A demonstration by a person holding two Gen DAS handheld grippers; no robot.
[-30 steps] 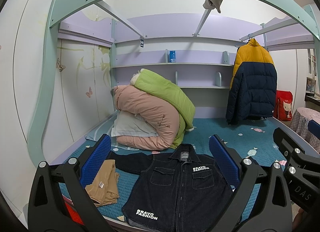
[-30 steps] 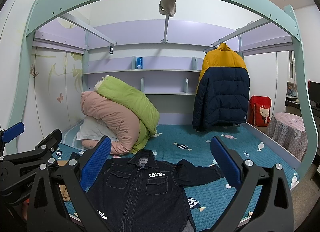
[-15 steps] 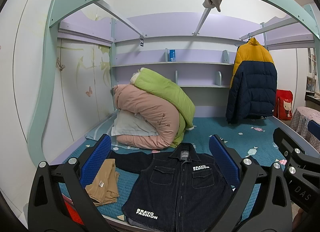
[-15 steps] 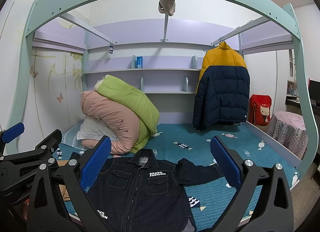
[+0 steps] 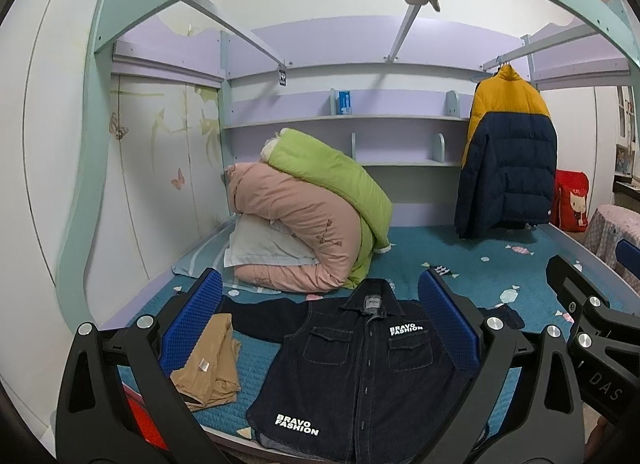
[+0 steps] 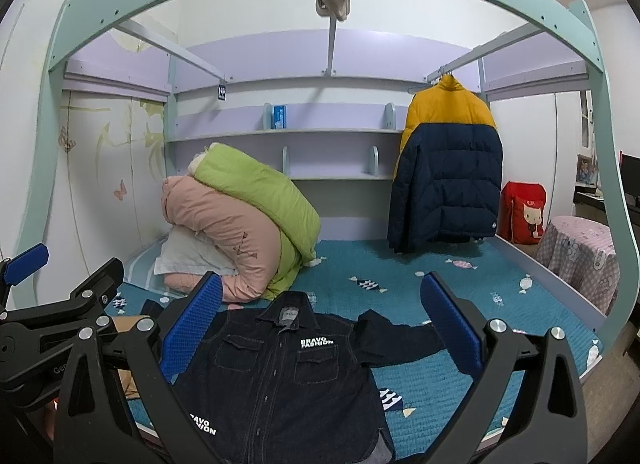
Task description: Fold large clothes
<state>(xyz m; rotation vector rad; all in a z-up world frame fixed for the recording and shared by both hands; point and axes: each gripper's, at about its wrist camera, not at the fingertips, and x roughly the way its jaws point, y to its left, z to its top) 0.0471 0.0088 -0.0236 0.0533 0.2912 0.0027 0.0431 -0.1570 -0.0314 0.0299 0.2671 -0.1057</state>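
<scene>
A dark denim jacket with white "BRAVO FASHION" print lies flat, front up, on the teal bed cover, collar toward the far wall and both sleeves spread out. It also shows in the right wrist view. My left gripper is open and empty, held above the jacket's near part. My right gripper is open and empty, also above the jacket, to the right of the left one. Neither touches the cloth.
A folded tan garment lies left of the jacket. Rolled pink and green duvets on a pillow sit at the back left. A yellow and navy puffer coat hangs at the back right. A red bag and a covered stool stand right of the bed.
</scene>
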